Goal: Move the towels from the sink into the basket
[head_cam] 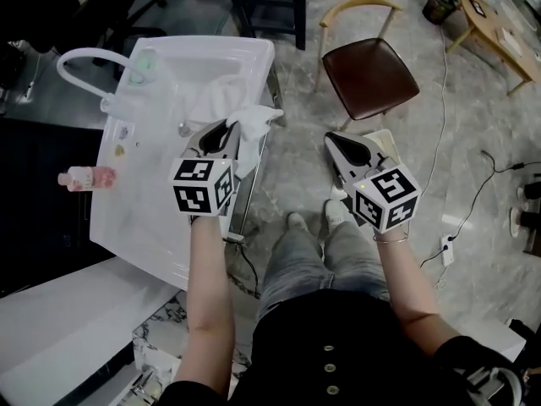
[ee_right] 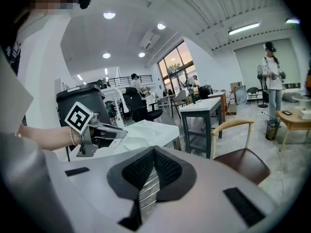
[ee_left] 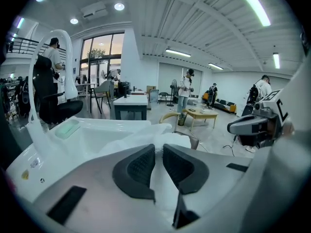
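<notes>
Room brightly and evenly lit. Sources: ceiling strip lights (ee_left: 252,6), recessed spots (ee_left: 119,6), and daylight through tall windows (ee_left: 99,47), which are slightly blown out.

Head view: shadows on the marble floor (head_cam: 473,125) are soft and short. The white sink (head_cam: 144,218) and towel (head_cam: 254,123) sit close to overexposure, so folds are hard to separate. The left margin falls dark.

Both gripper views show strong barrel distortion, with ceiling lines bowing and black vignetting in the corners. The near bodies of the left hand-held gripper (ee_left: 159,147) and right hand-held gripper (ee_right: 154,152) are soft and out of focus. Distant figures are small and indistinct.
</notes>
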Tool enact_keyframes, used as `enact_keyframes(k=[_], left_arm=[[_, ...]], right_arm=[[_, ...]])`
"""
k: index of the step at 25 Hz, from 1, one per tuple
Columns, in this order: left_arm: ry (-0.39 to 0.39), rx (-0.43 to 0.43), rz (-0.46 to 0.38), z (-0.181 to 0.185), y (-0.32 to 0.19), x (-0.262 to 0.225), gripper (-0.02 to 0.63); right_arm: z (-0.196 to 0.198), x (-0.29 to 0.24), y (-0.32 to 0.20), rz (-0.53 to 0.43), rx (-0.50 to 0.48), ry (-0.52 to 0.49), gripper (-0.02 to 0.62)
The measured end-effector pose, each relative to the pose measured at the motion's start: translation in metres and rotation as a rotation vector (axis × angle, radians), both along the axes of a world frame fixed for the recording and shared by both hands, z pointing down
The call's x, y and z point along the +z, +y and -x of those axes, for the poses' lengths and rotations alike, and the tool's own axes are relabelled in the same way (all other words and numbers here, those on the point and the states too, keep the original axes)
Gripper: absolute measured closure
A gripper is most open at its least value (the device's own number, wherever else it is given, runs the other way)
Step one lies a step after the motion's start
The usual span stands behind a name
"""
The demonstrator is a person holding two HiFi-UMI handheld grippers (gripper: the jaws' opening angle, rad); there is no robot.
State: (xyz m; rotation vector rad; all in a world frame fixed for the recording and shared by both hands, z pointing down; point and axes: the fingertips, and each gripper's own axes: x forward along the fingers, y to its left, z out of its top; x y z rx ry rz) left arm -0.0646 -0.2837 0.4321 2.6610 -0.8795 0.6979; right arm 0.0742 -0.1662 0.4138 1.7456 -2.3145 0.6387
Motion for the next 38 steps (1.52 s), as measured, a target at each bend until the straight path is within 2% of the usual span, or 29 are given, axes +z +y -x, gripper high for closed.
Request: enact_keyframes(k=[9,19,25,30,34,38], left_arm=[[0.044,0.048,-0.087,-0.008,0.003,-0.046,0.561],[0.204,0.098,-0.174,-0.041,0.013,-0.118,0.565],[0.255,0.156,-0.226,-0.070,0.029,-0.157,0.565],[0.298,0.241,-0.253,-0.105,0.046,-0.186,0.565],[0.343,0.287,-0.265,-0.132,0.059,-0.203,0.565],[0.356,0.324,-0.267,-0.154,0.069,-0.211,0.565]], right_arm=[[-0.007,-0.022,0.006,-0.047,0.049,0.015,0.594],[-0.029,-0.048,0.020,-0.098,0.083,0.046,0.594],[-0.054,-0.066,0.030,-0.136,0.122,0.053,0.594],[-0.081,-0.079,0.041,-0.160,0.174,0.060,0.594],[-0.105,-0.087,0.056,-0.174,0.223,0.069,0.594],[-0.126,-0.095,0.072,-0.189,0.267,0.078,0.594]])
